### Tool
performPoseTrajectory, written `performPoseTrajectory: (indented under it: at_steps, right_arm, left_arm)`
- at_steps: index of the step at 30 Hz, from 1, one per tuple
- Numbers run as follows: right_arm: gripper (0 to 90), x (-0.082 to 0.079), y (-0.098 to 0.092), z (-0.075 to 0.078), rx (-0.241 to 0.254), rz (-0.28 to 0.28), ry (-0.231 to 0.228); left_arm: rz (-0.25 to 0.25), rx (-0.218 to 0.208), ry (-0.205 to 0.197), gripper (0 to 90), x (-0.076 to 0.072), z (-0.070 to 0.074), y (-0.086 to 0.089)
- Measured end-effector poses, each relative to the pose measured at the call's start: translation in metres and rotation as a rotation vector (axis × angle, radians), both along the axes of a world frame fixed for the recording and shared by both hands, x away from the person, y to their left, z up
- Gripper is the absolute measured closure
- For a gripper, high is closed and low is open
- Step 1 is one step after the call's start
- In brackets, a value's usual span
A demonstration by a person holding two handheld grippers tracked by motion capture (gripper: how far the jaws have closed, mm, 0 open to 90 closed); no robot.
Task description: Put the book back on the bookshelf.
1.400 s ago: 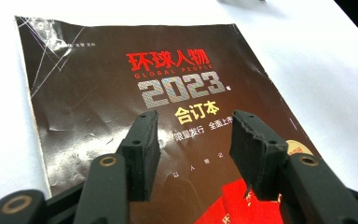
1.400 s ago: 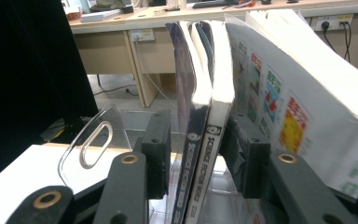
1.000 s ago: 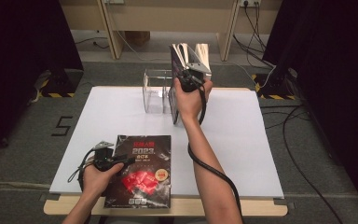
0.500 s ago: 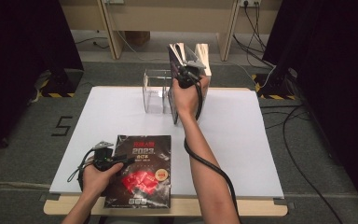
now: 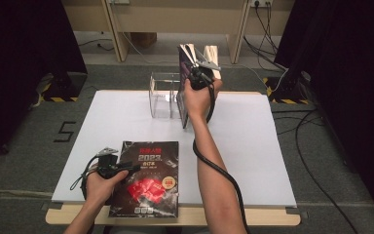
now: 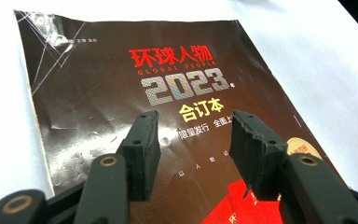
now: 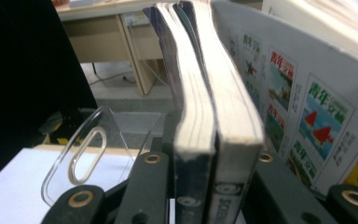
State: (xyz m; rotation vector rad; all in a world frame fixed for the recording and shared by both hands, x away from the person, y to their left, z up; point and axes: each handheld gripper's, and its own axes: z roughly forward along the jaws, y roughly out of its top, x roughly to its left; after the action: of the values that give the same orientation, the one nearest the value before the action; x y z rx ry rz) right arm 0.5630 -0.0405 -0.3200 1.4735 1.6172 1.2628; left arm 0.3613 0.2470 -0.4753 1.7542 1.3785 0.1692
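White table [image 5: 272,146] – right gripper [image 5: 198,73] jaws closing on upright books [image 7: 214,116]

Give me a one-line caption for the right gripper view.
Right gripper closing on two upright books beside a clear rack.

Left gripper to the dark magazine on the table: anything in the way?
Nothing visible. The left gripper hovers open right over the magazine, cover bare under the jaws. The books and clear rack stand far back.

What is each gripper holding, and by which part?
Right gripper: two upright books clamped together at their edges. Left gripper: open over the dark magazine, holding nothing.
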Motion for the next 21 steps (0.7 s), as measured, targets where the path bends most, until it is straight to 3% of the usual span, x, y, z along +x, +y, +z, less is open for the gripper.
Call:
performPoseTrajectory:
  at_steps: [11,17,21]
  right_arm:
    - [76.8,-0.003,0.004,0.0,-0.018,-0.031,-0.09]
    - [76.6,-0.005,0.009,-0.017,-0.021,-0.055,-0.126]
    - [76.2,-0.007,0.011,-0.019,-0.038,-0.065,-0.142]
  left_arm:
    - [0.0,0.001,-0.002,51.9,0.0,0.0,0.002]
    - [-0.011,0.003,-0.004,52.1,0.0,0.0,0.001]
    - [-0.015,0.002,-0.004,52.1,0.0,-0.001,0.001]
